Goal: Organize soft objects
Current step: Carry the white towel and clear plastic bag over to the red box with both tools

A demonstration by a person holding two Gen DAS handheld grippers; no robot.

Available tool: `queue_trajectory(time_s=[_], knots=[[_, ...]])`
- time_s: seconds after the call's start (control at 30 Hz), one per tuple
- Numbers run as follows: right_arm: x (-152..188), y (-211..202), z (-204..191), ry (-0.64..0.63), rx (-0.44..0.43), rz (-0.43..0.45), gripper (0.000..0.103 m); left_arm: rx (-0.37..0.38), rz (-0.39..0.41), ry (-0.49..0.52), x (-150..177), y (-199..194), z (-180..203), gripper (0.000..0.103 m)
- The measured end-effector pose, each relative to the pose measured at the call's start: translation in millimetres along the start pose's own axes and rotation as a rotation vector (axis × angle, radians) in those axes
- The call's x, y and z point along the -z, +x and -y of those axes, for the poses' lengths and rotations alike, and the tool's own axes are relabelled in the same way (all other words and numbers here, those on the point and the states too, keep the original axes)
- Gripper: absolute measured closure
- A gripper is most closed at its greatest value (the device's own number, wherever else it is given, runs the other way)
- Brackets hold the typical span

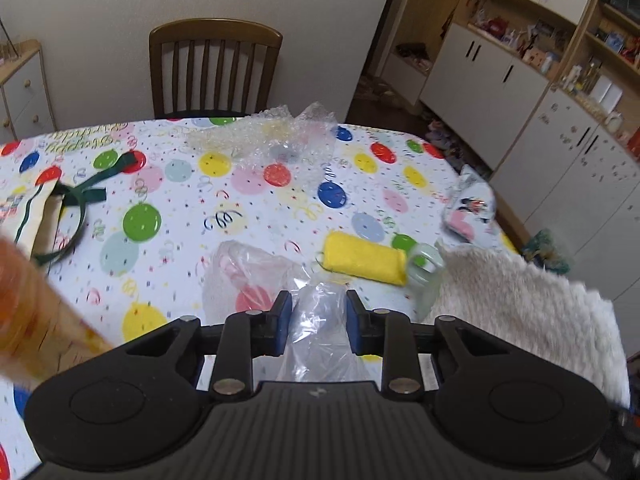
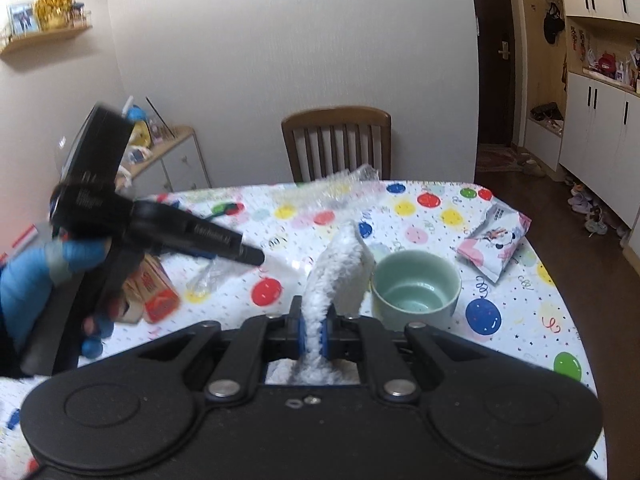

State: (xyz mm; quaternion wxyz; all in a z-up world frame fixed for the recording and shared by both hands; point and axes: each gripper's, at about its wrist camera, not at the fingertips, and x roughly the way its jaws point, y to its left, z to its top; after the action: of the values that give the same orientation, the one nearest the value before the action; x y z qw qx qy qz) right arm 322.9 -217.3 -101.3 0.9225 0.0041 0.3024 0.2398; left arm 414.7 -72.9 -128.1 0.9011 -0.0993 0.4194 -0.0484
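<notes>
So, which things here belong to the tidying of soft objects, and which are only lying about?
Belong to the job:
- white fluffy cloth, pinched in the right gripper
- clear plastic bag, between the left gripper pads
- yellow towel roll
- bubble wrap
- tote bag

Lying about:
- green ceramic cup
- cartoon snack packet
- wooden chair

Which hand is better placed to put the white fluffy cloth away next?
Probably the right: its tongs are already shut on the white fluffy cloth. The left tongs are busy with a clear plastic bag.
</notes>
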Motion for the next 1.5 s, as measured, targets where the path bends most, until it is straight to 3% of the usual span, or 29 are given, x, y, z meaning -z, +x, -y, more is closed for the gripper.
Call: queue_trajectory(time_s=[0.37,0.63,1.0,1.5], knots=[[-9,-48,-17,0.072,-0.091,0.04,0.096,0.091,0.035,-0.067,37,-69,-15,0.077],[-25,-70,-58,0.029,-0.18,0.089,0.096,0.126,0.11,-0.064,53,-137,-25,0.077],[-58,-61,-139,-0.07,-0.31,0.123,0.096,0.049,0.222,-0.092,60,-220,-81,0.077],[-93,-14,-274,-0.199,-0.439,0.105,0.096,-0.086,0.308,-0.176,73,-295,-205,0.077]])
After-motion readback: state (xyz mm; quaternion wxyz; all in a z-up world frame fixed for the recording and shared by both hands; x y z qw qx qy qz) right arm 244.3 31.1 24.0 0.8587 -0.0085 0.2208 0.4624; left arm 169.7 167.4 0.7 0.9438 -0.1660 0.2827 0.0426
